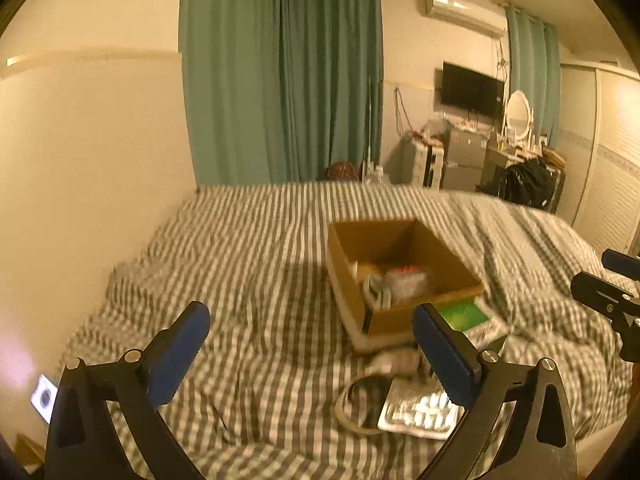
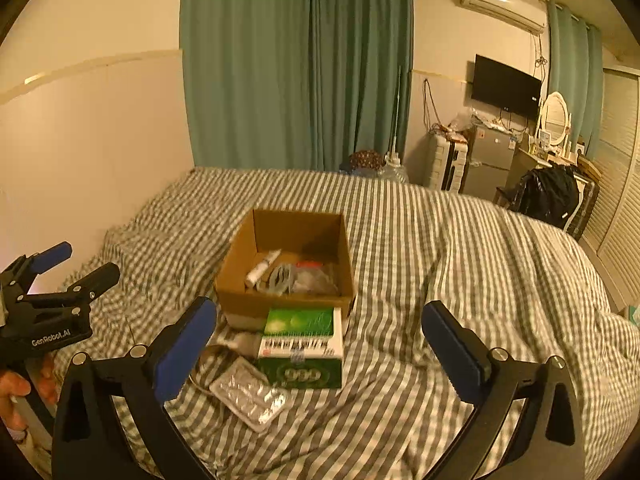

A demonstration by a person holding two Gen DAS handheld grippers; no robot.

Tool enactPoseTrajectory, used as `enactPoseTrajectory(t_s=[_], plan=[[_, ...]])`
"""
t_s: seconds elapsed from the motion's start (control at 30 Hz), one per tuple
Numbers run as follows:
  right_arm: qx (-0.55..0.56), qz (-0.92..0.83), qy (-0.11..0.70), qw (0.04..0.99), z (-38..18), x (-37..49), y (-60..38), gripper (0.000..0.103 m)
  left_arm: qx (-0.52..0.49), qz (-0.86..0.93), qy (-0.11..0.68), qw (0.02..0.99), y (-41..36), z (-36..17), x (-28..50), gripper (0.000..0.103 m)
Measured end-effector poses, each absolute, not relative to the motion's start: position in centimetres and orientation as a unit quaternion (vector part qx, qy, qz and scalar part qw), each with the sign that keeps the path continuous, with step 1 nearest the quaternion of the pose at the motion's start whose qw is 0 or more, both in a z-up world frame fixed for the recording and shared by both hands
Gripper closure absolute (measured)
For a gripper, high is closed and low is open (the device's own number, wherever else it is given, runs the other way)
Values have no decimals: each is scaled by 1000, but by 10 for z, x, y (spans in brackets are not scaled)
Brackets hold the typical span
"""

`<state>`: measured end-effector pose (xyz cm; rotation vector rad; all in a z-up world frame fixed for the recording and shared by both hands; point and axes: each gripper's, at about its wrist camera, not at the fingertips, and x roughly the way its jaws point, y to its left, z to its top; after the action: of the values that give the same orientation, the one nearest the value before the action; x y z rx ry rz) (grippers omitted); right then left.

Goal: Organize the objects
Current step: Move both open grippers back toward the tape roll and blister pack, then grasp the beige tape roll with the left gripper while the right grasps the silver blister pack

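Left wrist view: left gripper (image 1: 311, 354) fingers spread wide, empty, above the striped bed (image 1: 248, 280). Cardboard box (image 1: 404, 280) ahead, toward the right finger; blister pack (image 1: 420, 412) just inside that finger.

Right wrist view: right gripper (image 2: 320, 350) fingers apart, empty. Green carton (image 2: 302, 346) between them, touching the box's near wall.

one cardboard box (image 2: 285, 276), one green carton (image 2: 301, 344), one blister pack (image 2: 250, 394)
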<state>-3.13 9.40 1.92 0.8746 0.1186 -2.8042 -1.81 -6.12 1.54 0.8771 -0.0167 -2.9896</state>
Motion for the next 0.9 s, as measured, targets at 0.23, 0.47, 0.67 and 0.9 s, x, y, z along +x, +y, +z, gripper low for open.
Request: enactPoseTrajectory(t_s=[0.23, 0.47, 0.67, 0.9], plan=[[359, -927, 52, 93, -61, -47, 86, 0, 356, -935, 9, 0, -56, -70, -26, 0], [398, -912, 53, 89, -106, -58, 89, 0, 405, -914, -26, -22, -35, -129, -23, 0], [407, -909, 36, 79, -117, -62, 99, 0, 439, -895, -73, -20, -11, -154, -31, 0], [416, -906, 27, 66, -120, -65, 105, 0, 433, -899, -53, -33, 1, -167, -57, 0]])
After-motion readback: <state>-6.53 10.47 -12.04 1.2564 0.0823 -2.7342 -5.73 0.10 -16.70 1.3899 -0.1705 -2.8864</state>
